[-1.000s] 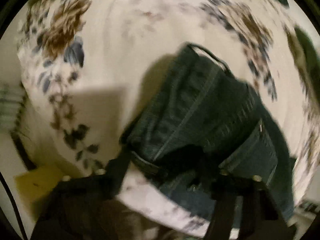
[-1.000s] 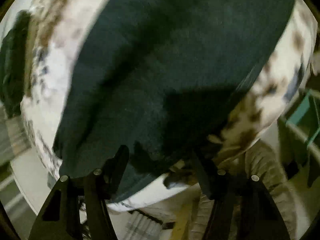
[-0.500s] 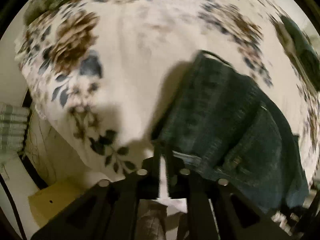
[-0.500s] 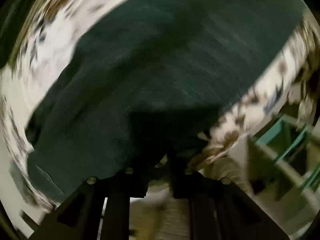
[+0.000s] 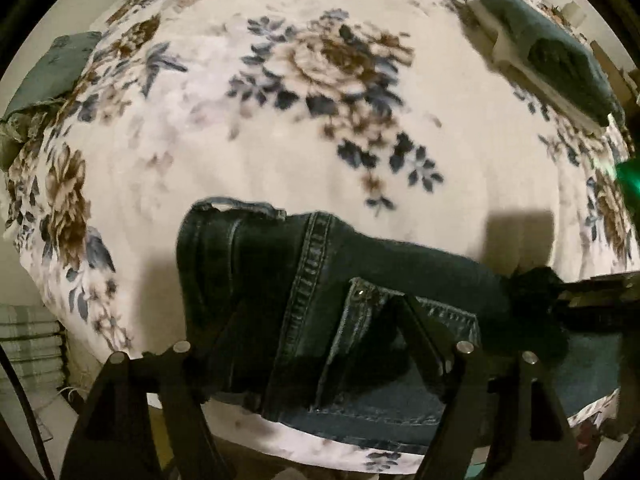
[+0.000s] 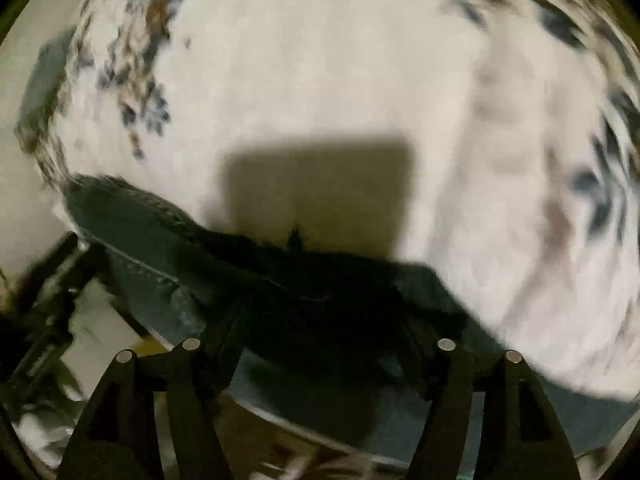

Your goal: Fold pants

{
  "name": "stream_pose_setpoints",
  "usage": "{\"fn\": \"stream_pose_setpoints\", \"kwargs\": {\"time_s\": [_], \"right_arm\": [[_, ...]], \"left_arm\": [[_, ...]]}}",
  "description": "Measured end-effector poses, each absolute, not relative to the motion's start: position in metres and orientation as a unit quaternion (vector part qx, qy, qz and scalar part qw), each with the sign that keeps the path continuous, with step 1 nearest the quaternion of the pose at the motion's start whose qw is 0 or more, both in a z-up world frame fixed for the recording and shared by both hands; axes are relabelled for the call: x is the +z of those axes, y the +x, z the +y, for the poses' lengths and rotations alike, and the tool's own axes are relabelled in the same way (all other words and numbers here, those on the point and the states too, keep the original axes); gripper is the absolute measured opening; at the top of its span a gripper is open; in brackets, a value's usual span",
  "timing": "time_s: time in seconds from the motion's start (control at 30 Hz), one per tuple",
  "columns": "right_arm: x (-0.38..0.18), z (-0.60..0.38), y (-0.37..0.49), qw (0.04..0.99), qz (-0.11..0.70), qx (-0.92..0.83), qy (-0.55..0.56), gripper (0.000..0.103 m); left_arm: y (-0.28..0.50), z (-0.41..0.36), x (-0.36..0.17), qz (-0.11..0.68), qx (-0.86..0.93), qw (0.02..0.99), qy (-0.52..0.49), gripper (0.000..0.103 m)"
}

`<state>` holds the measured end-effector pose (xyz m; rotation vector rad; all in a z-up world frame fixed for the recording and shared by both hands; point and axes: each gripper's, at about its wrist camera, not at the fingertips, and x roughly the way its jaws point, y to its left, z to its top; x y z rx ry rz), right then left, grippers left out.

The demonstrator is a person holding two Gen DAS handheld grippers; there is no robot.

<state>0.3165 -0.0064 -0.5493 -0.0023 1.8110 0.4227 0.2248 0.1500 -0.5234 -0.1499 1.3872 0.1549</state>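
Dark blue jeans (image 5: 312, 280) lie folded near the front edge of a bed with a white floral blanket (image 5: 280, 128). The waistband with a belt loop is at the left, a back pocket with a rivet sits between my left fingers. My left gripper (image 5: 320, 316) is open, its fingers spread over the pocket area. My right gripper (image 6: 320, 312) is open over the jeans (image 6: 168, 248) and its fingertips are lost in dark shadow. The right gripper also shows at the right edge of the left wrist view (image 5: 592, 296), resting on the jeans.
Folded dark green cloth (image 5: 560, 48) lies on a white slab at the bed's far right. A grey-green pillow (image 5: 44, 76) sits at the far left. The bed's front edge drops off below the jeans, with stacked pale items (image 5: 28, 344) on the floor at left.
Both grippers were shut half a second ago and are now open. Both cameras have pulled back and tilted up, so more blanket shows beyond the jeans.
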Motion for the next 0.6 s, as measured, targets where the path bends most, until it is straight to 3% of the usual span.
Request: {"fn": "stream_pose_setpoints", "kwargs": {"time_s": [0.17,0.3,0.33,0.37,0.4,0.43,0.6], "right_arm": [[-0.511,-0.076,0.346,0.651,0.732,0.152,0.128,0.0],[-0.506,-0.115,0.35,0.643,0.726,0.152,0.189,0.003],[-0.503,-0.103,0.345,0.641,0.725,0.164,0.192,0.007],[-0.502,-0.095,0.337,0.639,0.725,0.177,0.186,0.021],[-0.499,-0.087,0.326,0.636,0.729,0.185,0.171,0.042],[-0.497,-0.086,0.323,0.636,0.733,0.18,0.161,0.049],[-0.495,-0.107,0.251,0.611,0.746,0.099,0.245,0.051]], "left_arm": [[0.221,0.16,-0.54,0.653,0.069,0.75,-0.081,0.075],[0.206,0.17,-0.54,0.66,0.077,0.741,-0.101,0.075],[0.201,0.174,-0.537,0.658,0.08,0.741,-0.108,0.075],[0.196,0.177,-0.534,0.657,0.083,0.741,-0.113,0.075],[0.19,0.183,-0.531,0.654,0.088,0.741,-0.123,0.075],[0.186,0.188,-0.528,0.652,0.097,0.741,-0.129,0.075],[0.164,0.22,-0.524,0.645,0.129,0.73,-0.186,0.075]]}}
